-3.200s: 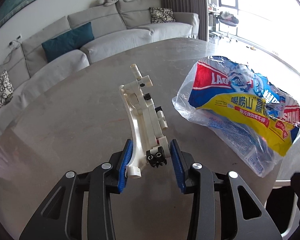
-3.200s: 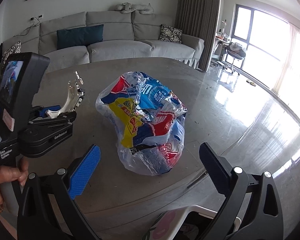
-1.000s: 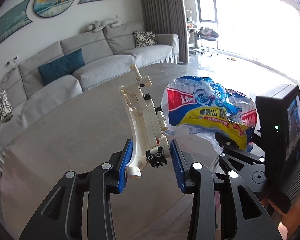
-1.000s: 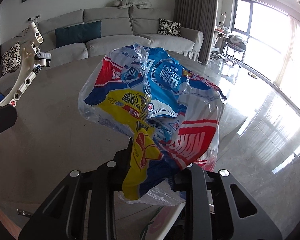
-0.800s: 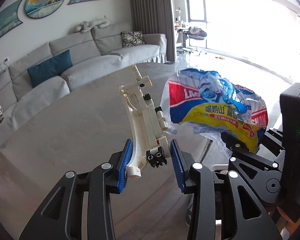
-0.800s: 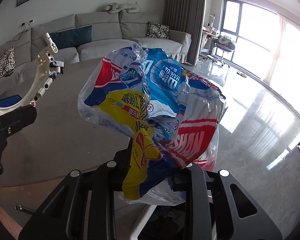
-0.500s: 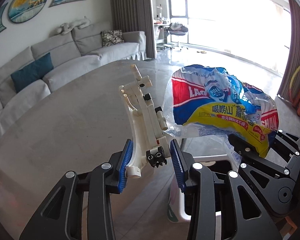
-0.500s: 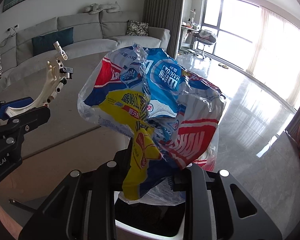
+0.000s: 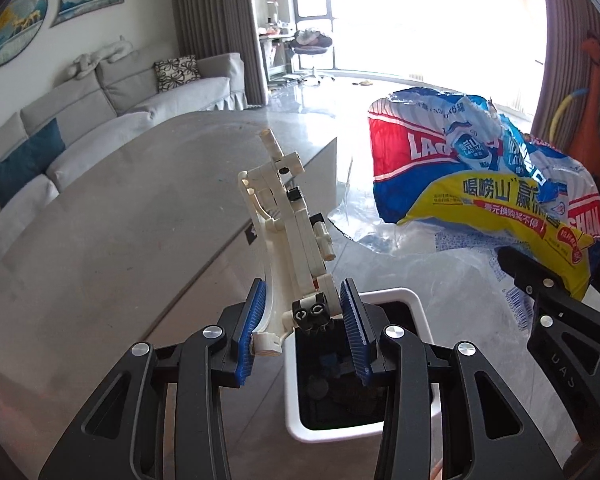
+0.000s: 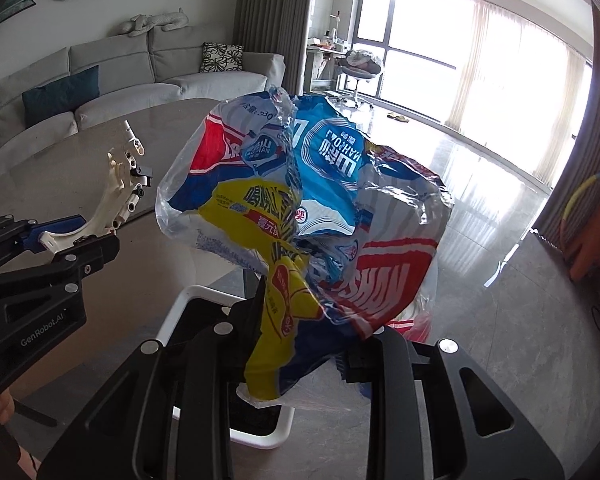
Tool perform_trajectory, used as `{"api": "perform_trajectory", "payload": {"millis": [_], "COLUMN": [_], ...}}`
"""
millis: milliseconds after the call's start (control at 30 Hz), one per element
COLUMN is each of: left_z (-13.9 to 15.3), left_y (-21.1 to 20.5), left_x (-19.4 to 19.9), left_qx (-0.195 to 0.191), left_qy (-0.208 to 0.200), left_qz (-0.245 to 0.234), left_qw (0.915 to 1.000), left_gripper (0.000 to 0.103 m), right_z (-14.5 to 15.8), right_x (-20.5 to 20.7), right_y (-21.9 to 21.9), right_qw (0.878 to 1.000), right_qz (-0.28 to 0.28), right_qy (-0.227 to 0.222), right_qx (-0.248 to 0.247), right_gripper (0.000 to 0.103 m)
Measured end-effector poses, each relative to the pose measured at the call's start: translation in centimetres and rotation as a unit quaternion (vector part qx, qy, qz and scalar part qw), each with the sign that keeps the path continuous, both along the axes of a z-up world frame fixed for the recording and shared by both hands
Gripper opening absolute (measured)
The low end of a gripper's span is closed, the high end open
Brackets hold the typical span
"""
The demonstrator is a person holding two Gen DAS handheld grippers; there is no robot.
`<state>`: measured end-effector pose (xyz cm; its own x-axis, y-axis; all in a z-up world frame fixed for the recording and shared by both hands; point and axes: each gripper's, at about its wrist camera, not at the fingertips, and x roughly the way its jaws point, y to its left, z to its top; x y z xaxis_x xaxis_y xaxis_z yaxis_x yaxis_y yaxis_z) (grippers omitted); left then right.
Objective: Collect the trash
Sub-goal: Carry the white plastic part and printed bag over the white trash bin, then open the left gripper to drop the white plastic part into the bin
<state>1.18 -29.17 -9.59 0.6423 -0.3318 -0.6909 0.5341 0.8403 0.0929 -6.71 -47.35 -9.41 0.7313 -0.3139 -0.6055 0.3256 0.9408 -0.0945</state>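
Observation:
My left gripper is shut on a white plastic toy piece with black connectors and holds it in the air above a white-rimmed trash bin with a dark inside. My right gripper is shut on a crumpled red, blue and yellow plastic wrapper and holds it above the same bin. The wrapper hangs to the right of the toy piece in the left wrist view. The toy piece and left gripper show at the left of the right wrist view.
A grey round table lies to the left of the bin. A grey sofa with cushions stands behind it. The polished floor stretches right toward bright windows. An orange toy figure stands at the far right.
Both grippers have swung right, away from the table, with their loads. The trash bin has come into view and now lies under both.

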Motion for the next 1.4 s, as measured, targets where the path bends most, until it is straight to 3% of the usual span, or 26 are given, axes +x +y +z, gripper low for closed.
{"api": "perform_trajectory", "payload": {"millis": [367,667,1067,1400], "left_z": [-3.5,-3.8,-3.5,0.6], "left_y": [-4.1,-4.8,-4.8,-1.5], "left_x": [0.5,2.3,0.4,0.5], "left_qx": [0.022,0.038,0.036,0.011], "left_qy": [0.045,0.051,0.037,-0.006], "left_qz": [-0.03,-0.04,-0.033,-0.003], "left_qw": [0.9983,0.9972,0.9981,0.9999], "left_gripper": [0.04,0.042,0.07,0.085], "right_z": [-0.6,-0.5,-0.8,-2.2], "right_x": [1.1,2.5,3.7,4.3], "right_y": [-1.8,-1.5,-0.5,0.7], "right_qw": [1.0,0.999,0.999,0.999], "right_qz": [-0.028,-0.04,-0.031,-0.001], "right_qy": [0.009,0.015,0.016,0.032], "right_qx": [0.003,0.004,0.001,0.002], "right_gripper": [0.028,0.028,0.028,0.028]}}
